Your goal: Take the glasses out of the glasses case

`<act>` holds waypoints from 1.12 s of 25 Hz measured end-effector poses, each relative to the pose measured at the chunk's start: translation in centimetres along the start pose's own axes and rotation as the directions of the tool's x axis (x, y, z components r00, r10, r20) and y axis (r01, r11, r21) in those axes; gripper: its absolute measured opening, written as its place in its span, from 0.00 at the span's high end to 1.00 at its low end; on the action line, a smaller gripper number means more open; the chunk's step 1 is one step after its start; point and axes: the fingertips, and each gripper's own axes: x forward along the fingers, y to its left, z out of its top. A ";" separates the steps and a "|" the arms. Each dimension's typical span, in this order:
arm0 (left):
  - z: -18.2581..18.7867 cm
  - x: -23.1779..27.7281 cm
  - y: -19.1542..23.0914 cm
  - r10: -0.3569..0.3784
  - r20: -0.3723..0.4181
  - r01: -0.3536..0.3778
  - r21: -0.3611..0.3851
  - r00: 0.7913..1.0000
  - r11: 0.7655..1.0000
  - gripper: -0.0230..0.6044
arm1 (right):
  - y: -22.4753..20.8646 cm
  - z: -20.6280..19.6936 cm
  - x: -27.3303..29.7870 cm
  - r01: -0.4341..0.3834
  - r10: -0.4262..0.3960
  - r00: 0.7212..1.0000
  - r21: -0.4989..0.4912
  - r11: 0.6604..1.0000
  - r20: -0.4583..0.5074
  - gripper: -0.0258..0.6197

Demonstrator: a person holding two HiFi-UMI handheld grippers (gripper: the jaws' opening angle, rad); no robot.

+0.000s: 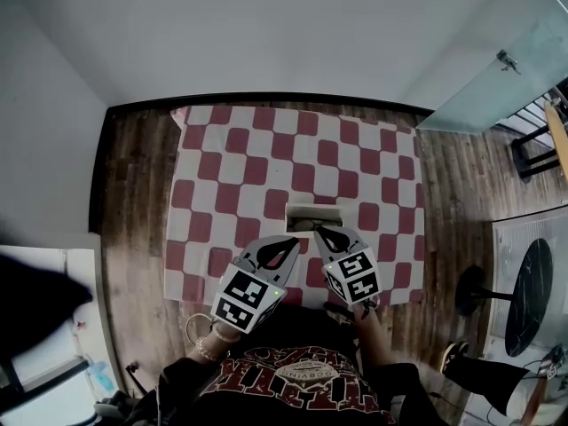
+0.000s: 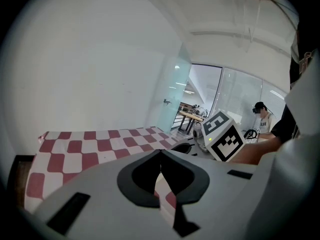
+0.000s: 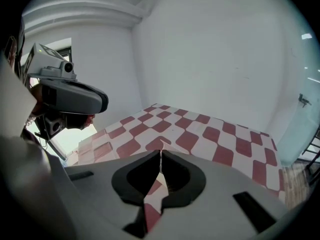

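case [image 1: 312, 215] on cloth [image 1: 231, 167] | left tool [image 1: 288, 245], right tool [image 1: 325, 234] side by side, just before case

A red-and-white checkered cloth [image 1: 266, 167] covers the surface at mid-frame, with wood-plank floor [image 1: 133, 193] around it. A white wall [image 1: 266, 25] fills the top, a glass panel [image 1: 497, 87] stands upper right, and a round black table [image 1: 535, 282] sits lower right.

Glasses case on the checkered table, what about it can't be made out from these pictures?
- Open or closed, and whether glasses lie inside: in the head view the glasses case is too small, with the tips of the left tool and right tool at its near edge.
- Left gripper view: the tool's own body hides the case.
- Right gripper view: at most a sliver shows over the shut jaws.
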 end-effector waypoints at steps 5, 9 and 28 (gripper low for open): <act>-0.4 0.2 -0.2 -0.012 -0.008 0.012 0.000 1.000 1.000 0.95 | -0.2 -0.7 0.8 -0.004 0.004 1.000 -0.016 1.000 -0.024 0.92; -0.6 0.3 -0.3 -0.019 -0.015 0.019 -0.003 1.000 1.000 0.95 | -0.5 -1.4 1.4 -0.002 0.000 0.999 -0.032 0.999 -0.053 0.92; -1.8 0.8 0.4 -0.033 -0.044 0.031 -0.034 0.999 0.999 0.95 | -1.4 -4.2 3.8 -0.027 -0.008 0.979 -0.169 0.985 -0.205 0.92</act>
